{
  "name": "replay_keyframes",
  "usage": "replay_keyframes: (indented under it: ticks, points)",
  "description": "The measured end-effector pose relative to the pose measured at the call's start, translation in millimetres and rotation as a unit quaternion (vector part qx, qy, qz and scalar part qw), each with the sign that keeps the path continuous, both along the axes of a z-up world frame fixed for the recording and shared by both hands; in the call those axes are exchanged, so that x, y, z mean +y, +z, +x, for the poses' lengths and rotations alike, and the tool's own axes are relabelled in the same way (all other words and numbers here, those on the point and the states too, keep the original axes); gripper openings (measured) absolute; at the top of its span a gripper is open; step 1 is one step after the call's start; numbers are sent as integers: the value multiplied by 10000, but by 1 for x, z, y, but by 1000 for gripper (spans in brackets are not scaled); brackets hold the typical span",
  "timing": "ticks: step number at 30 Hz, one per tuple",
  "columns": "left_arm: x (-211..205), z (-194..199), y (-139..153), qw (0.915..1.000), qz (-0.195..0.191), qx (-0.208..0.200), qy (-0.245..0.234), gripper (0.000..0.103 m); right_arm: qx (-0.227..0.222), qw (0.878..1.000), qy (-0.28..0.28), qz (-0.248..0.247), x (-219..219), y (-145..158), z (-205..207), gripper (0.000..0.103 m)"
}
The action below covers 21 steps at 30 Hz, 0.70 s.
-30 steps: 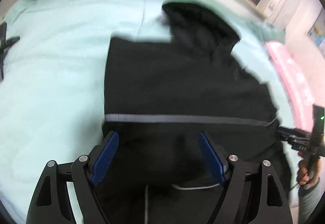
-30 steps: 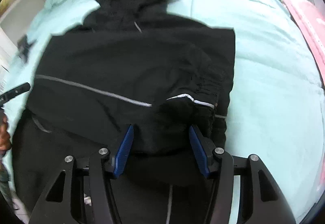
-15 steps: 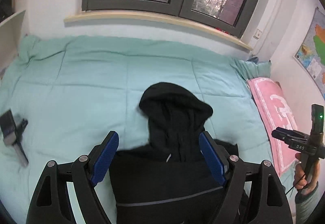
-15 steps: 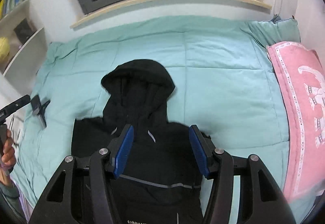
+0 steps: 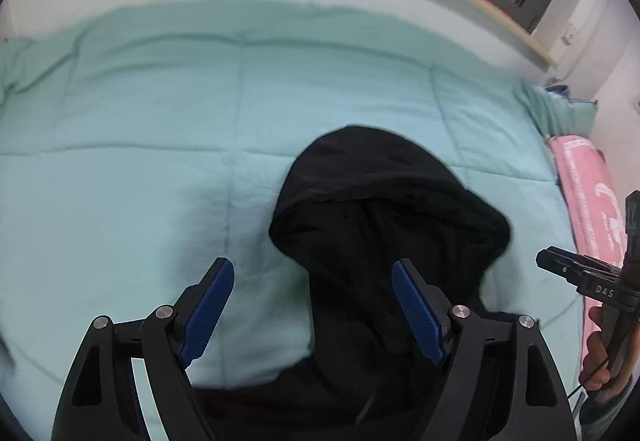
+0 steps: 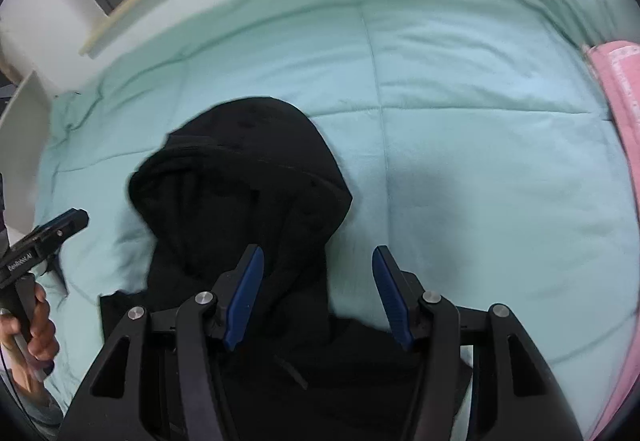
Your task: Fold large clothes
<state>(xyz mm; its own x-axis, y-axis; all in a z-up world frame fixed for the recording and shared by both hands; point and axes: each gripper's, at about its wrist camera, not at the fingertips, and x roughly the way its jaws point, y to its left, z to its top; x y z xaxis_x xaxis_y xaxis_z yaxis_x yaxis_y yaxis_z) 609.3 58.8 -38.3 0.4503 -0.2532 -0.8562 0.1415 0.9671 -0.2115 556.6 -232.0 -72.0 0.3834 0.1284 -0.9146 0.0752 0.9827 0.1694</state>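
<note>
- Centrally, a black hooded jacket (image 5: 384,241) is laid on a pale green quilt (image 5: 140,141), its hood (image 6: 240,177) pointed toward the window wall and its body run down beneath both cameras, largely hidden.
- Only the hood is seen spread flat; judged from this, the hood is what remains to be folded in, though the state of the body below cannot be told.
- Over the hood's left edge the left gripper (image 5: 308,317) is held, its blue pads (image 5: 208,313) spread wide apart with nothing between them.
- Over the hood's right edge the right gripper (image 6: 318,299) is held likewise, jaws wide and nothing grasped, one pad (image 6: 244,297) above cloth, the other above quilt.
- Both are presumably placed either side so the hood can be taken evenly.
- A pink pillow (image 5: 588,193) is seen at the quilt's right edge, well apart.
</note>
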Motion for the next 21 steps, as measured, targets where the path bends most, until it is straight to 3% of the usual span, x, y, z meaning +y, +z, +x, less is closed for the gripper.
replay_keyframes:
  ticks: [7,8,9,10,11,12,13,14,16,17,19,21]
  points:
    - [-6,40,-60,9994,39,154,323,82,117,9997,199,51,11,-47,36,60]
    - [-4,47,-68,9987,88,159,466,76,153,9996,211,-57,15,-54,41,60]
    - [-2,53,-76,9974,232,177,654,50,202,9994,193,-227,18,-60,45,59]
    - [1,58,-82,9964,285,269,745,34,254,9988,177,-384,21,-65,48,51]
    - [4,64,-90,9960,89,431,776,16,296,9980,151,-541,21,-71,52,20]
    - [15,66,-93,9944,-304,497,884,13,272,9974,127,-651,19,-71,53,7]
    - [21,64,-89,9938,-475,436,902,11,135,9979,69,-625,11,-65,51,6]
    - [30,58,-80,9931,-723,334,865,11,-138,9996,-38,-224,-5,-51,45,5]
    - [50,41,-56,9858,-1518,138,701,11,-483,9985,-56,246,-23,-28,29,5]
    - [58,29,-43,9810,-1853,-4,570,14,-589,9980,16,240,-24,-22,22,5]
    - [57,21,-39,9850,-1661,-76,452,14,-689,9975,177,24,-17,-19,9,5]
    - [47,27,-68,9934,-1036,251,427,15,-530,9980,264,-206,-8,-38,7,5]
